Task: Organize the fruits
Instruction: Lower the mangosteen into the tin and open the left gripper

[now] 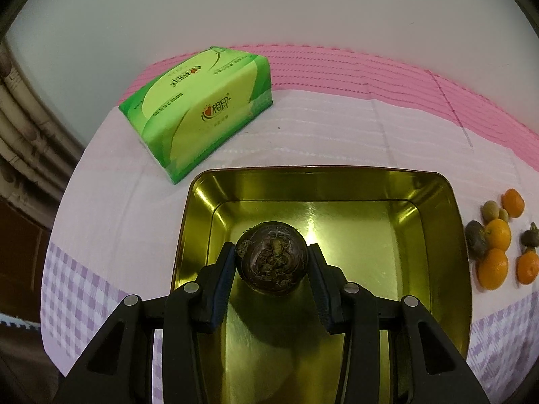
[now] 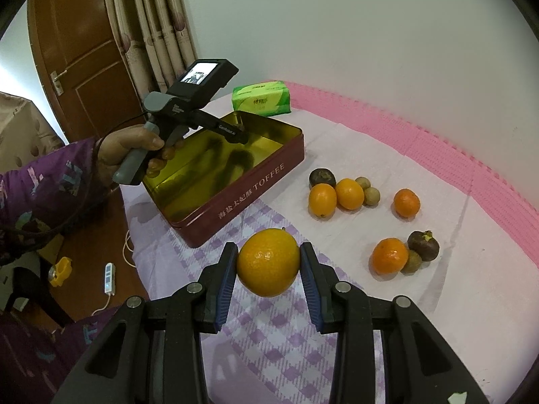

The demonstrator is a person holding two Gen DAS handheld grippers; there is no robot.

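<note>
The left gripper (image 1: 271,257) is clamped on a dark mangosteen (image 1: 271,257); both fingers (image 1: 224,279) press its flanks. It hangs above the floor of the gold-lined toffee tin (image 1: 434,235), apparently so the fruit can be lowered and released without rolling off. The mangosteen is nearly round, with no marked long axis. One of its ends, rough and ringed, faces the camera, so its stem axis appears to run roughly along the fingers, downward into the tin.

The right gripper (image 2: 267,264) is clamped on an orange citrus fruit (image 2: 267,262), held clear of the checked cloth (image 2: 269,343) just in front of the tin's near corner. This position probably keeps it ready for the tin while the left gripper occupies the opening. The fruit is slightly oval, its long axis running from upper right to lower left in the right wrist view.

The remaining fruits (image 2: 350,193) lie in loose groups on the cloth-covered worktop, well apart from the tin's right side. A green tissue pack (image 1: 198,111) sits beyond the tin, near the wall.
</note>
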